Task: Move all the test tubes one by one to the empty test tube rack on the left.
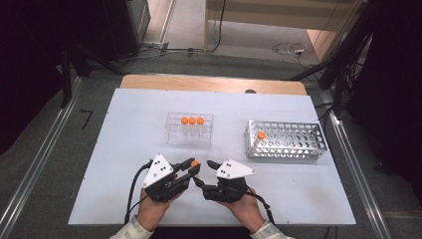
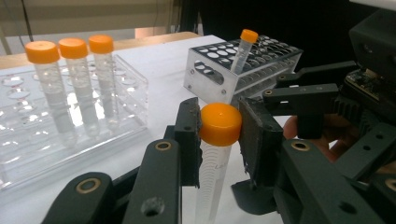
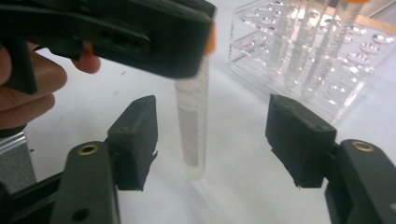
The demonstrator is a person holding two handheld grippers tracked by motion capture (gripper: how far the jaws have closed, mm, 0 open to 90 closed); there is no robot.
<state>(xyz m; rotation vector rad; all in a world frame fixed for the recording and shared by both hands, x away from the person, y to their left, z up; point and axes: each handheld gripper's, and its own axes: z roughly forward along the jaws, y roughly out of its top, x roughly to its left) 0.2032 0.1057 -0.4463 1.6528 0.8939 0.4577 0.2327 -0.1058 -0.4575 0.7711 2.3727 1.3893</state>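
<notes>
High view: left hand-held gripper (image 1: 191, 167) is pinching a tube (image 1: 194, 164) near the surface's front edge. Left gripper view: jaws are clamping its cap (image 2: 220, 124). Right gripper view: right hand-held gripper (image 3: 219, 140) is spread around the tube; handover probably underway, closing next.

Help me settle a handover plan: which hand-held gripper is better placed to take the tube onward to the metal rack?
Probably the right hand-held gripper: its open jaws already flank the tube held by the left hand-held gripper, and it sits nearer the metal rack.
</notes>
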